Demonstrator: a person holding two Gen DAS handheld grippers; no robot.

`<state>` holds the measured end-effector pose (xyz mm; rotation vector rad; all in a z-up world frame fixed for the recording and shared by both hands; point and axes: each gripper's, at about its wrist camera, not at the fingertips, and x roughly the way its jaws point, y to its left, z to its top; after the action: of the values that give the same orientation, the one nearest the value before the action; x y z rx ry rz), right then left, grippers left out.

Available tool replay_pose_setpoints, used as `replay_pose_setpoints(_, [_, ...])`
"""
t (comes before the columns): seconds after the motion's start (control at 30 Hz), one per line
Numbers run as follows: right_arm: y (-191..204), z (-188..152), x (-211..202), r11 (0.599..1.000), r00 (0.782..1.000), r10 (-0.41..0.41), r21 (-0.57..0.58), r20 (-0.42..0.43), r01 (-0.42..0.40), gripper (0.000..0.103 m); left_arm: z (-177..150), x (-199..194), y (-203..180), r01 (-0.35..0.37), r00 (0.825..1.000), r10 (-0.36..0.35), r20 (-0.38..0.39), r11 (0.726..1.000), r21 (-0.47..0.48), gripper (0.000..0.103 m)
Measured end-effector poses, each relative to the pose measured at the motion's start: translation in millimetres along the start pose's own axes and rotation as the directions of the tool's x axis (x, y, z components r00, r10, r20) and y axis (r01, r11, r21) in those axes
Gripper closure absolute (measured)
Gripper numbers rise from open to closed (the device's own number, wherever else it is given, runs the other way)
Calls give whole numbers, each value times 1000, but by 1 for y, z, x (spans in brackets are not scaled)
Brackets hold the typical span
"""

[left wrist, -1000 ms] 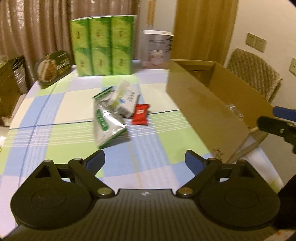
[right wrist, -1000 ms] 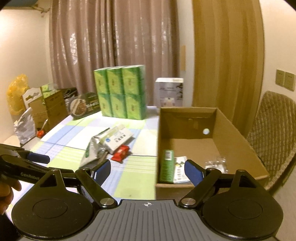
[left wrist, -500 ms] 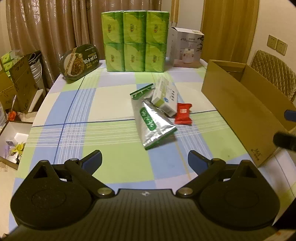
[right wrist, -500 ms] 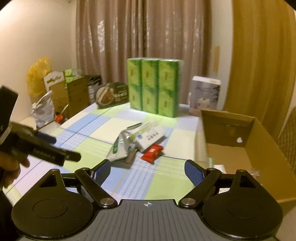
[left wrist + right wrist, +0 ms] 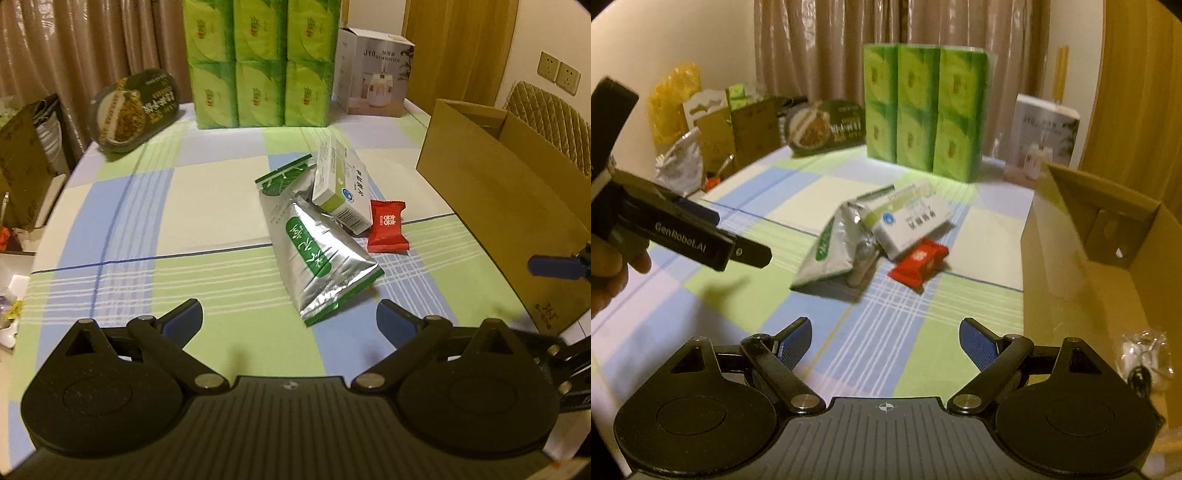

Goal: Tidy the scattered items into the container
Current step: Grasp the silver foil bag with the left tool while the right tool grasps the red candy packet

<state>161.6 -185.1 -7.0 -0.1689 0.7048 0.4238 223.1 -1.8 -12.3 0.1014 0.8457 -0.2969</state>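
Pile of three items mid-table: foil pouch [image 5: 317, 254] flat, white carton [image 5: 341, 188] propped across its upper end, red sachet [image 5: 388, 230] just beside the carton's corner. Cardboard box [image 5: 495, 206] to the right of the pile, open-topped, already holding a clear wrapped item [image 5: 1145, 354]. Left gripper [image 5: 290, 315] spread wide, empty, hovering short of the pouch's near corner. Right gripper [image 5: 884, 339] likewise spread wide, empty, aimed at the pile from beside the box. Step judged: approach for a pick, nothing yet grasped. Next move likely calls for lowering onto one item, pouch or sachet nearest, closing on an edge, then carrying over the box wall. Risk: carton sliding off if pouch lifted first.
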Motion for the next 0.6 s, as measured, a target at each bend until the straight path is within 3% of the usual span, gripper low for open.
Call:
replay_pose_setpoints(0.23, [-10, 0, 37, 1000, 999, -6, -5, -47, 6, 19, 24, 44, -8, 58, 998, -59, -33, 998, -17, 4])
replay_pose_setpoints(0.6, [-29, 18, 87, 999, 998, -52, 13, -47, 53, 19, 60, 107, -15, 54, 992, -52, -119, 998, 14, 4])
